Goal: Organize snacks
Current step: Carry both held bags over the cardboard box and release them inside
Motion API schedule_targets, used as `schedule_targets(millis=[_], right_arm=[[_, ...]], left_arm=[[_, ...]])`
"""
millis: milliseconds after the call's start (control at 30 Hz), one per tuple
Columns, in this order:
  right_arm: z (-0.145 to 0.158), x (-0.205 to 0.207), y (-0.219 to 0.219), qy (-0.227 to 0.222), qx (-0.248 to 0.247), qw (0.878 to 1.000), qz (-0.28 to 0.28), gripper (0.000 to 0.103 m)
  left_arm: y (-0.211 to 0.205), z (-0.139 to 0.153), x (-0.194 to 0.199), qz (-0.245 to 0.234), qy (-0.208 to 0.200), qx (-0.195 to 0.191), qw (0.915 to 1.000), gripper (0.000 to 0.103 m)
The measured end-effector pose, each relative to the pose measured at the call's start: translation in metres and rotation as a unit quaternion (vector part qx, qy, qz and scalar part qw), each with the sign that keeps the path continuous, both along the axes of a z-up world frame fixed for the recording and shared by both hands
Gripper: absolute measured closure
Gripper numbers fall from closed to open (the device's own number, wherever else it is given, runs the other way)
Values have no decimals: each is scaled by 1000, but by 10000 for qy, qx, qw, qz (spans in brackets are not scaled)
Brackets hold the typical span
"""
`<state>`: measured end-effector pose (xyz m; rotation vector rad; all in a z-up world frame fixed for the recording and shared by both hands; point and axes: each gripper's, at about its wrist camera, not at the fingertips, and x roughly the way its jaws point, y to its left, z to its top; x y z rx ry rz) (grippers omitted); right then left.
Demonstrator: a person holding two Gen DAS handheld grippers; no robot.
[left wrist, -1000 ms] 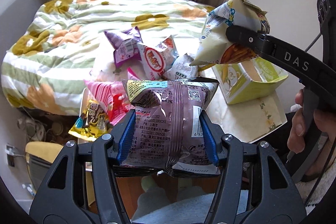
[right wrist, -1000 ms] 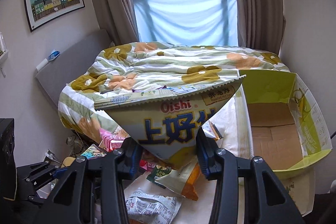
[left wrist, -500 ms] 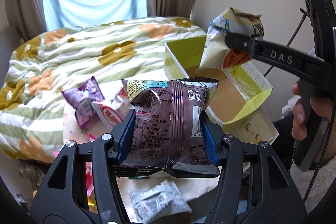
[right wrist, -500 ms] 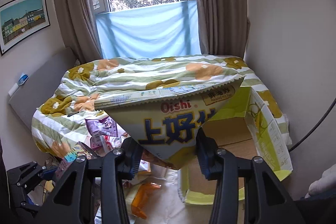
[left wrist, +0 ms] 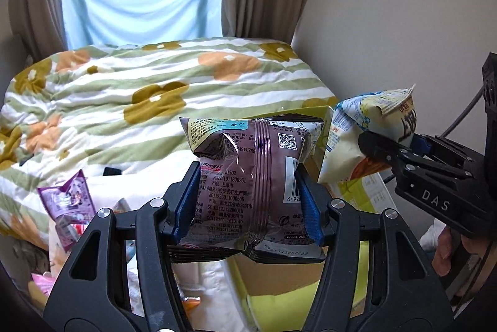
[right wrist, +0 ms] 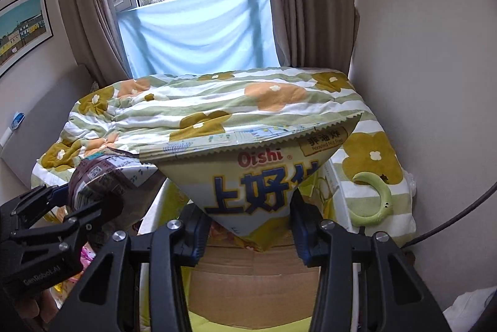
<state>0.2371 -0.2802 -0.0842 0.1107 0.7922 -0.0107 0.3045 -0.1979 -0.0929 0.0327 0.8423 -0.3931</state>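
My left gripper (left wrist: 248, 201) is shut on a brown-purple snack packet (left wrist: 254, 173) and holds it in the air above the yellow-green cardboard box (left wrist: 279, 279). My right gripper (right wrist: 248, 226) is shut on a cream Oishi chips bag (right wrist: 254, 170), also held over the box, whose brown floor (right wrist: 254, 285) shows below. In the left wrist view the right gripper (left wrist: 391, 145) with the Oishi bag (left wrist: 351, 145) is at the right. In the right wrist view the left gripper (right wrist: 80, 201) with its packet (right wrist: 96, 179) is at the left.
Loose snack packets lie at the left, among them a purple one (left wrist: 66, 201). A bed with a floral striped quilt (left wrist: 155, 89) fills the background, with a green crescent toy (right wrist: 376, 201) on it. A wall and curtains stand at the right.
Both grippers have swung right with their packets and now hang over the box. The pile of loose snacks has slid to the left edge of view.
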Motion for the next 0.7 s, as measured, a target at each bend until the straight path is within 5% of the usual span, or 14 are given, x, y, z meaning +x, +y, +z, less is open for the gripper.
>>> schedule_targets(millis=[167,267,700], right_arm=[[-15,19,-28,261,19,9994,218,61],[-23,26,-39,381,35,9987,334,61],[-33,38,-43,563,110,9960,682,61]], left_arm=[[-36,-27,28,100,152,291,9994,44],[-48,-39,38,247,166,441,9986,1],[-17,-39,9,560,190,574,9966,1]])
